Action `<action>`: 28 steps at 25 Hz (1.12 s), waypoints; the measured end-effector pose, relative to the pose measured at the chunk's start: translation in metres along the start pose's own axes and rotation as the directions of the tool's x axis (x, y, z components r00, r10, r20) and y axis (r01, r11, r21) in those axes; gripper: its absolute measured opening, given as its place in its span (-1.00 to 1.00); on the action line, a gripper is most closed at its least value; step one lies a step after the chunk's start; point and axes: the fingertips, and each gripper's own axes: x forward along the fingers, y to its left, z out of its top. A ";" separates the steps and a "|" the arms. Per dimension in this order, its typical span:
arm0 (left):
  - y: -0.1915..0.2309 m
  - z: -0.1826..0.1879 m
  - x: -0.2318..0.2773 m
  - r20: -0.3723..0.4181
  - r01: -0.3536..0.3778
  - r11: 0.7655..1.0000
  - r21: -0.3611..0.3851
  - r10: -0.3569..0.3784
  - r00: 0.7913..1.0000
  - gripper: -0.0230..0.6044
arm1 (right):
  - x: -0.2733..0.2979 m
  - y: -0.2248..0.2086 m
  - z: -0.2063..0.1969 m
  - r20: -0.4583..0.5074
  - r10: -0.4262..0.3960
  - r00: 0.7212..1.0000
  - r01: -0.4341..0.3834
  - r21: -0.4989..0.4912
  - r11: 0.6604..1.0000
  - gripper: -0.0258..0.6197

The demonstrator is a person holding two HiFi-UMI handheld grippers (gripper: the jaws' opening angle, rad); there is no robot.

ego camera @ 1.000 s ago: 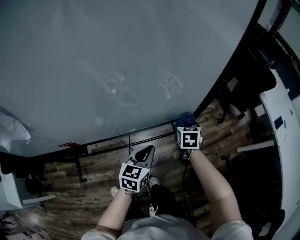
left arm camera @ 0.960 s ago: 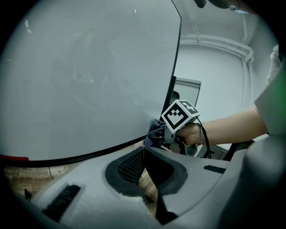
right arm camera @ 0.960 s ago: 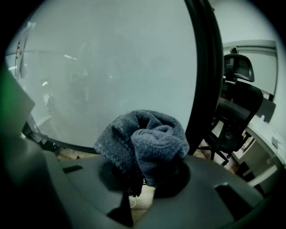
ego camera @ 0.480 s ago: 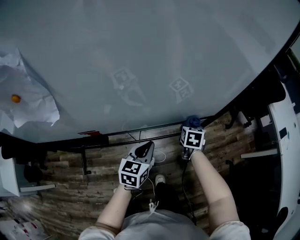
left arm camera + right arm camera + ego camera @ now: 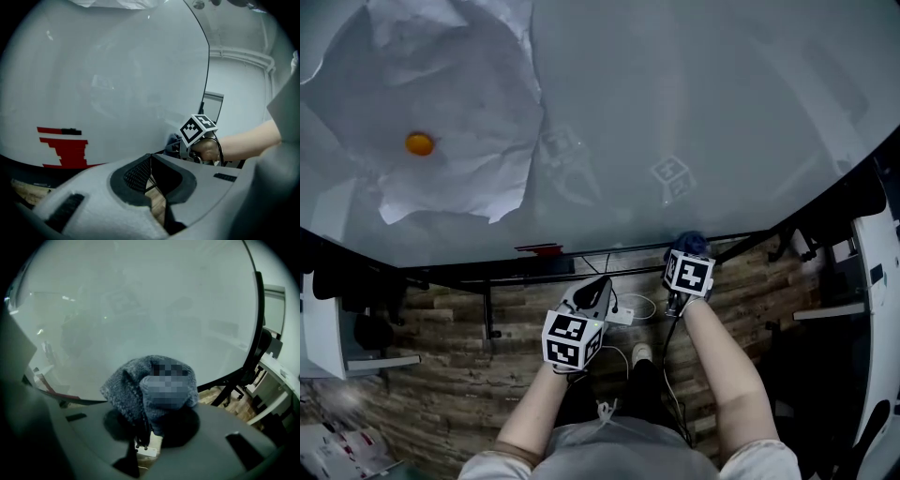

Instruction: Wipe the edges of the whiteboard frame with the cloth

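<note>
Two claws sit low before the whiteboard (image 5: 675, 112). My right claw (image 5: 686, 251) is clenched on the blue-grey cloth (image 5: 150, 385), held at the bottom edge of the frame (image 5: 459, 275), right of centre. My left claw (image 5: 596, 289), nearer, is closed on nothing.

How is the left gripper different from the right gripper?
The right gripper is shut on a blue-grey cloth; the left gripper has its jaws together on nothing. The right gripper is up at the whiteboard frame; the left gripper sits lower, away from it. Both carry a cube with black-and-white squares.
</note>
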 end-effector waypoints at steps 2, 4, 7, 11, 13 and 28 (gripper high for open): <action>0.008 -0.003 -0.010 0.002 0.004 1.000 -0.006 -0.004 1.000 -0.87 | -0.002 0.019 -0.002 0.003 0.004 1.000 -0.004 -0.002 1.000 -0.68; 0.016 -0.008 -0.020 0.002 0.007 1.000 -0.017 -0.007 1.000 -0.87 | -0.004 0.037 -0.004 0.008 0.018 1.000 -0.018 0.003 1.000 -0.68; 0.029 -0.013 -0.037 0.002 0.015 0.999 -0.030 -0.014 1.000 -0.87 | -0.007 0.073 -0.004 0.023 0.065 0.998 -0.065 -0.007 0.998 -0.68; 0.052 -0.017 -0.063 0.006 0.013 0.999 -0.032 -0.013 1.000 -0.87 | -0.014 0.124 -0.008 0.029 0.086 0.996 -0.085 -0.028 0.996 -0.68; 0.065 -0.018 -0.077 0.010 0.010 0.999 -0.036 -0.009 1.000 -0.87 | -0.015 0.140 -0.011 0.024 0.063 0.998 -0.062 -0.029 0.998 -0.68; 0.166 -0.029 -0.189 0.027 -0.071 0.997 -0.032 0.072 0.997 -0.87 | -0.031 0.261 -0.022 0.046 0.004 0.999 -0.002 -0.039 0.999 -0.68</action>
